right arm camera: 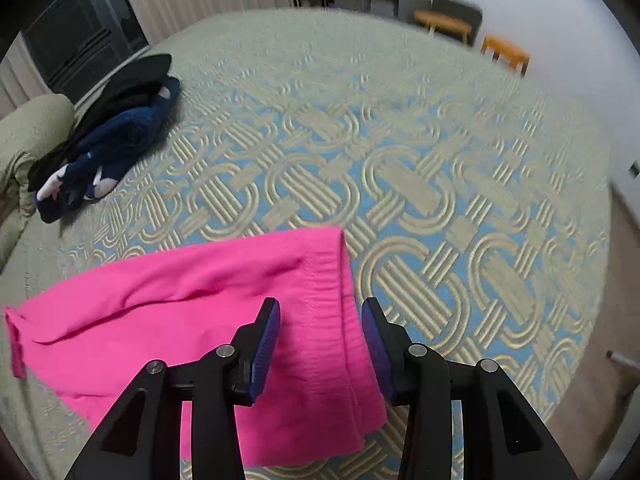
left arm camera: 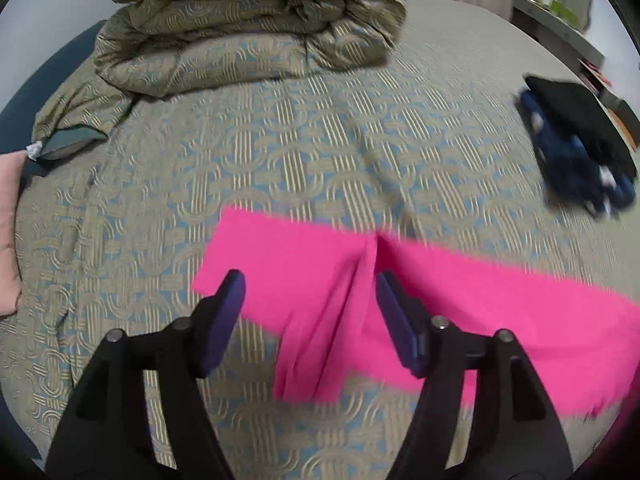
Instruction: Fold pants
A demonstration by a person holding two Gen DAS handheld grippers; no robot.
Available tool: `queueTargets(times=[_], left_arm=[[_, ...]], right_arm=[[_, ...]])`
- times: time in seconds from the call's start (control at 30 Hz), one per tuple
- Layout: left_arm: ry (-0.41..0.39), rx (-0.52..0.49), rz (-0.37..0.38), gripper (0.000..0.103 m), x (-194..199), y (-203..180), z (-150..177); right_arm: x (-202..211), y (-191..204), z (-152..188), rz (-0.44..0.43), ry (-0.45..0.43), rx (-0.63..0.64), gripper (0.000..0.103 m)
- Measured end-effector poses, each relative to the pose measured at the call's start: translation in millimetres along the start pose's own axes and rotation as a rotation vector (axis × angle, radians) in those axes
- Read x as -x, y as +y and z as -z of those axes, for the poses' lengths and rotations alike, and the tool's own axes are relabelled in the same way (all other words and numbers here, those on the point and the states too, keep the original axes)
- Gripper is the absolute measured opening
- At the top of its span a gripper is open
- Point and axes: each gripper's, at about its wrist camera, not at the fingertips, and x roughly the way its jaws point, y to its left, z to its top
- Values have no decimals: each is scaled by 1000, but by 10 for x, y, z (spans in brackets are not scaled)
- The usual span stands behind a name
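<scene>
Pink pants (left arm camera: pixel 460 300) are lying flat across the patterned bedspread (left arm camera: pixel 280 160), long axis running left to right.

Both the left gripper (left arm camera: pixel 310 320) and right gripper (right arm camera: pixel 320 340) are hovering released above opposite ends; dark folded clothes (right arm camera: pixel 108 132) are sitting beyond.

Patterned bed (left arm camera: pixel 280 152): pink pants (left arm camera: pixel 440 300), folded duvet (left arm camera: pixel 248 28), dark clothes (left arm camera: pixel 580 144).

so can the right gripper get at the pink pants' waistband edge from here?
Probably yes: the right gripper is open, the pink pants waistband edge lies between its fingers, nothing covering it.
</scene>
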Motion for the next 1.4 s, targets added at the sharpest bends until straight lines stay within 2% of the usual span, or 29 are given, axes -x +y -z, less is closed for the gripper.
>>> queueTargets(times=[0.07,0.17,0.23,0.33,0.47,0.57,0.63,0.7,0.73,0.77,0.8,0.83,0.97,1.03,1.17,1.3,1.37,1.4], left_arm=[[24,-27,32,69,-37,30,241],[62,-65,80,69,-166,-15,578],[59,-116,64,69,-253,-112,729],[39,-168,1,69,-377,-210,836],[-8,-121,50,69,-404,-115,911],[-32,-35,99,67,-423,40,892],[-55,-24,129,62,-418,54,848],[-71,-66,141,62,-441,-24,806],[-65,-94,135,58,-474,-68,805],[-50,-130,110,47,-535,-122,795],[-9,-184,66,6,-640,-202,781],[12,-207,53,9,-676,-234,771],[-13,-267,51,9,-468,-151,569],[-38,-251,7,9,-270,60,312],[-26,-177,-19,9,-21,454,-220],[58,-145,-23,11,-172,684,-685],[137,-159,-53,17,-441,692,-733],[187,-174,-79,25,-602,676,-705]], right_arm=[[142,285,13,-17,-56,79,43],[290,1034,42,-113,-89,269,43],[321,1579,83,-181,-85,396,43],[317,2386,217,-283,-71,567,43],[282,3546,599,-408,-69,815,43],[192,4136,744,-445,-37,900,43],[123,4503,785,-452,-22,919,43],[78,4644,756,-480,-2,892,43],[68,4682,747,-497,12,874,43],[42,4709,733,-511,29,855,43],[16,4700,728,-514,35,849,43],[-19,4703,715,-505,39,843,43],[-96,4646,662,-501,53,839,44],[-94,4645,650,-522,57,856,44],[-117,4708,655,-540,62,884,53],[-172,4770,648,-544,59,875,54],[-216,4799,630,-530,55,867,54],[-241,4806,624,-522,61,865,54]])
